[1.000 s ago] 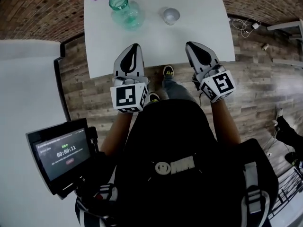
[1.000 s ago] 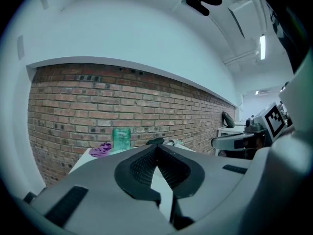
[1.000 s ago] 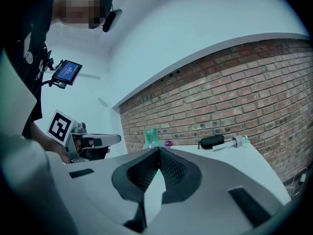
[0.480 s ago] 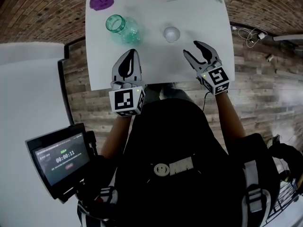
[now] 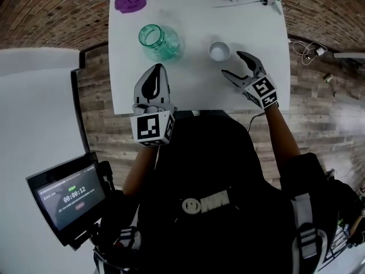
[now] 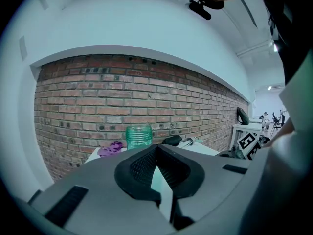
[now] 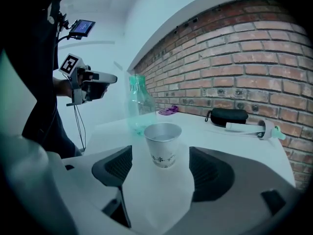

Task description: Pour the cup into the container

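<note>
1. Head view: I see a small white cup [image 5: 219,51] upright on the table [image 5: 251,27], right of the jar [image 5: 159,42], with the right gripper [image 5: 232,63] just short of it.
2. Left gripper view: my left gripper [image 6: 157,148] has its jaws together and empty, and faces the jar.
3. Right gripper view: the jaws are wide, having just been opening. The cup stands ahead of the gap, untouched. Only this view shows its printed side.

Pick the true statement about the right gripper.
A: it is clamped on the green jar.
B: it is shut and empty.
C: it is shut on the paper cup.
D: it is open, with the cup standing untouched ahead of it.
D: the right gripper has just been opening; its jaws stand wide apart with nothing between them, and the paper cup stands free just ahead.
</note>
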